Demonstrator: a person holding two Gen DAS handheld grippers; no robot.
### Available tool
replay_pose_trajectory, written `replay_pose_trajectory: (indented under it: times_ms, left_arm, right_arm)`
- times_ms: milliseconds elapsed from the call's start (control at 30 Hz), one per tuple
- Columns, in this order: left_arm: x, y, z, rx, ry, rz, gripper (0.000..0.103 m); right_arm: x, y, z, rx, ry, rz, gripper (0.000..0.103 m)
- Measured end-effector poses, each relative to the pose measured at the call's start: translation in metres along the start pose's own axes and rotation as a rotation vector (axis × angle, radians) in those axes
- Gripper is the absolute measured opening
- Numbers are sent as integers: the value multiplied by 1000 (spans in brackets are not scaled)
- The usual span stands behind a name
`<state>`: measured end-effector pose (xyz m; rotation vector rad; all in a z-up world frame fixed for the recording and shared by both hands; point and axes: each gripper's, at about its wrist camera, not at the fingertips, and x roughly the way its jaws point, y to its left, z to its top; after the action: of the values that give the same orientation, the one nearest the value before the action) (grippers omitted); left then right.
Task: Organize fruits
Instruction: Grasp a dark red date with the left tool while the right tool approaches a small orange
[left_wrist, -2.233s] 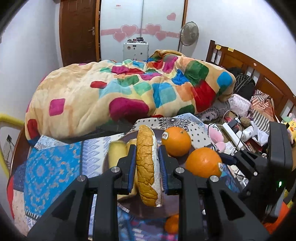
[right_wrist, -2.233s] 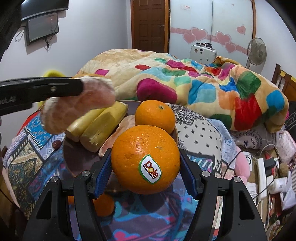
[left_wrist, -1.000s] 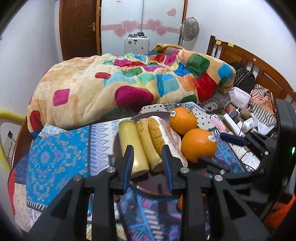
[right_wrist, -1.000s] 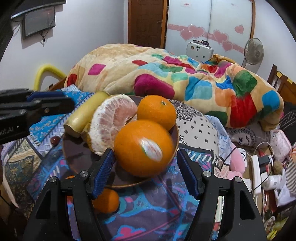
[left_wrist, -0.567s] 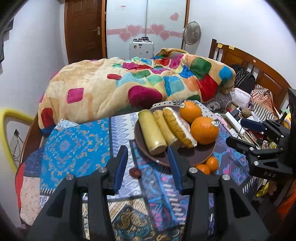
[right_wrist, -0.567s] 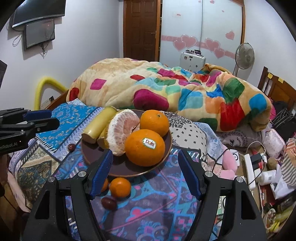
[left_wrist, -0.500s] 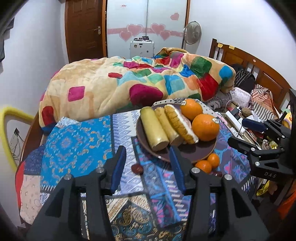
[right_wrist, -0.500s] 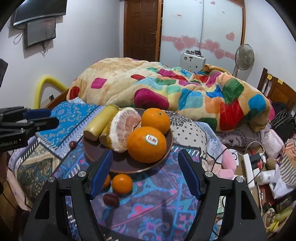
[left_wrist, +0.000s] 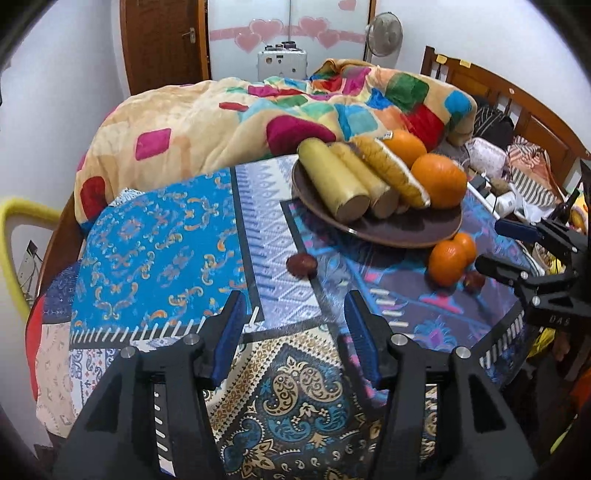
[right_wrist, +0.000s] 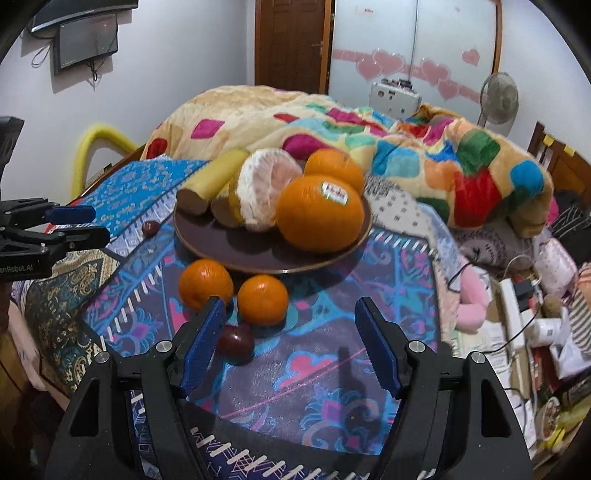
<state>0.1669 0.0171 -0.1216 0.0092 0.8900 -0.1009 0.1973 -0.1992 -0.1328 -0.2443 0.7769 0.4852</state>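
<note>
Left gripper (left_wrist: 293, 325) jaws opening, empty, above patterned cloth (left_wrist: 155, 254); brown plate (left_wrist: 406, 230) of fruit beyond.

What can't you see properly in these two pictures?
- Sticker on the front orange, right view: blurred, so its words can't be read.
- Second small orange, left view: mostly hidden behind the nearer one.
- Dark fruit, right view: partly covered by a finger of the right tongs.
- Back orange, left view: partly hidden behind the pomelo.
- The person: outside both views.

Brown plate (right_wrist: 221, 240) holds oranges (right_wrist: 319, 214) (one stickered); two tangerines (right_wrist: 262, 300) lie just beside.
</note>
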Motion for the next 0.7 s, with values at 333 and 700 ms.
replay_pose_trajectory:
  times_ms: [333, 700]
  left_arm:
    - [27, -1, 3, 13, 43, -43, 41]
    - [44, 0, 16, 0, 45, -45, 28]
  right_arm:
    - [13, 0, 1, 17, 30, 74, 47]
    - [18, 0, 2, 16, 32, 129, 31]
